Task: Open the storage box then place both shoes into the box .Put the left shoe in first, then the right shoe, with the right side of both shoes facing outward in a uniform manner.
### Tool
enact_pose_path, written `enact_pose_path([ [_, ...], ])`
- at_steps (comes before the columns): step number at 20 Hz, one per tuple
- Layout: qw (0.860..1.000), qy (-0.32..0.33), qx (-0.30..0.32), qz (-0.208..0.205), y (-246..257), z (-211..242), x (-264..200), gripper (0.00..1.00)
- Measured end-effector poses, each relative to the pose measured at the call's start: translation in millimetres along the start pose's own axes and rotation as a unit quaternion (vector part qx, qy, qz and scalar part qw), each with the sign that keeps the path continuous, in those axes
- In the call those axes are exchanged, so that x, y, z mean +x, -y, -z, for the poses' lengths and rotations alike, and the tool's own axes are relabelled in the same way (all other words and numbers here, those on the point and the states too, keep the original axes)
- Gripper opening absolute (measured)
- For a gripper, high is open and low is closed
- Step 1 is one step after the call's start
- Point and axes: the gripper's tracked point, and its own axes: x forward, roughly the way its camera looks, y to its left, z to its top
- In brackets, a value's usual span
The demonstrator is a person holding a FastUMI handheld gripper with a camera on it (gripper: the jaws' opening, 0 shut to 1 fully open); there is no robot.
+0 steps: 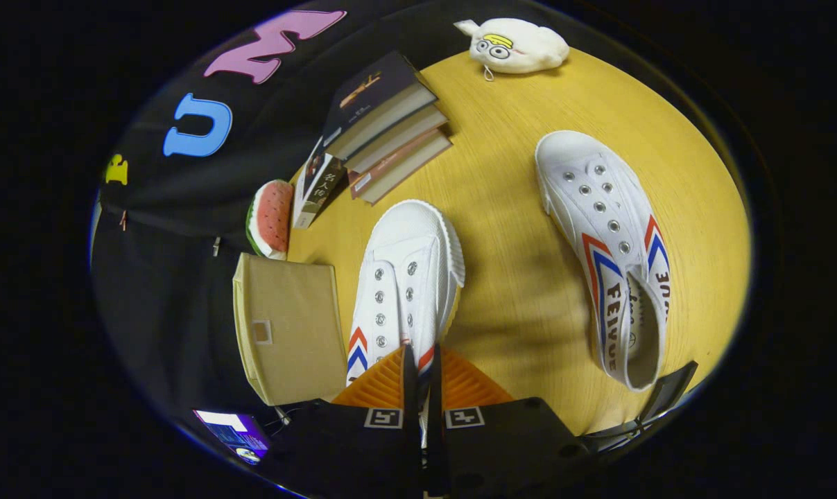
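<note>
- Our tool (421,364) has its fingers nearly closed on the heel of the near shoe (406,277), lifting it toe-forward so it can go sideways into the box.
- The storage box (290,326) sits just beside that shoe; we cannot tell whether it is open.
- The other shoe (609,249) lies well apart on the tabletop (515,291), waiting its turn.

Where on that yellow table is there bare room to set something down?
Widest bare patch: between the two white shoes, running up toward the plush toy. Crowded where the books, watermelon toy and beige box cluster. The hand-held gripper pinches the nearer shoe.
</note>
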Motion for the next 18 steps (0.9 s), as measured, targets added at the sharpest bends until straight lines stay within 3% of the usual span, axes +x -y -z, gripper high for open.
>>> enact_pose_path([
  [9,0.996,0.044,-0.042,-0.063,-109,-3,-55,0.07],
  [18,0.986,0.065,-0.078,-0.130,-247,17,-55,0.07],
])
